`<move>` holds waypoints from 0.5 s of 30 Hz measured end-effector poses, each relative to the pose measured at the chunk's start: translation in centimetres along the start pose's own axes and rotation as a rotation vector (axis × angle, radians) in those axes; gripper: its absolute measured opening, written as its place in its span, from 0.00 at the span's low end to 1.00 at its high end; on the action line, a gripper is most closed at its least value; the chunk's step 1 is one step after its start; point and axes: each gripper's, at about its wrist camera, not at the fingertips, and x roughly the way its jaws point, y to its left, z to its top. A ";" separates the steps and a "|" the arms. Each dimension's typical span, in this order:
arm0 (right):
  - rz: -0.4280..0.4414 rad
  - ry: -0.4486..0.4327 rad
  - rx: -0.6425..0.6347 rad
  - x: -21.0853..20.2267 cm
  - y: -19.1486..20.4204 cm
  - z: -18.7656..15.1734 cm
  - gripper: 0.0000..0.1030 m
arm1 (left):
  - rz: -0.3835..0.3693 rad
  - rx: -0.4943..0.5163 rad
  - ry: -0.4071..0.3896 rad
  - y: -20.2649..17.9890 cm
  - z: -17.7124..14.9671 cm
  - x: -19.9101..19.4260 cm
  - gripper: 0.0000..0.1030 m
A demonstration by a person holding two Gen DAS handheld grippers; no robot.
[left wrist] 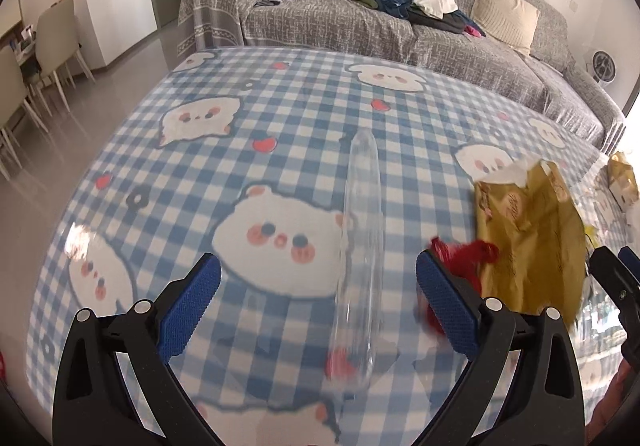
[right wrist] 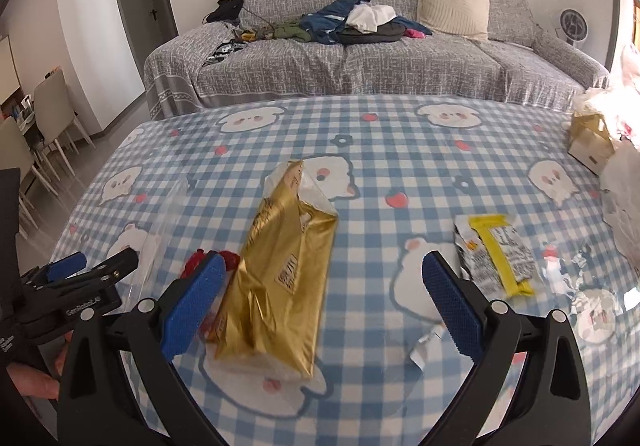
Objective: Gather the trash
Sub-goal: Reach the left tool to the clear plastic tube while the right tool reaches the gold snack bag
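My left gripper (left wrist: 320, 306) is open just above the checked tablecloth (left wrist: 280, 93). A long clear plastic wrapper (left wrist: 360, 246) lies between its fingers, untouched. A crumpled red wrapper (left wrist: 468, 258) sits just beyond its right fingertip, beside a gold foil bag (left wrist: 528, 230). My right gripper (right wrist: 324, 306) is open too, and the gold foil bag (right wrist: 280, 286) lies between its fingers, close to the left pad. The red wrapper (right wrist: 208, 262) shows beside that pad. A yellow and white snack wrapper (right wrist: 496, 254) lies outside the right finger. The left gripper (right wrist: 100, 260) appears at the left edge.
A small gold box (right wrist: 592, 141) and white plastic bags (right wrist: 624, 173) crowd the table's right end. A small silver scrap (right wrist: 424, 342) lies near my right finger. Behind the table stands a grey sofa (right wrist: 360, 61) with clothes; dining chairs (right wrist: 52, 113) stand at the left.
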 end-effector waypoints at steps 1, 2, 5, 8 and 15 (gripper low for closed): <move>-0.001 0.002 0.001 0.3 0.1 0.2 0.92 | 0.005 0.002 0.005 -0.1 0.3 0.5 0.93; -0.004 0.008 0.005 0.6 0.1 0.3 0.92 | 0.012 0.006 0.011 -0.2 0.4 1.0 0.93; 0.006 0.029 0.003 1.7 0.5 0.5 0.90 | 0.021 0.012 0.030 -0.5 0.9 2.3 0.91; 0.014 0.052 0.010 2.8 0.7 0.7 0.85 | 0.036 0.015 0.036 -0.7 1.1 3.2 0.90; 0.015 0.103 0.002 4.7 1.2 0.6 0.67 | 0.048 0.004 0.068 -1.0 1.3 5.0 0.79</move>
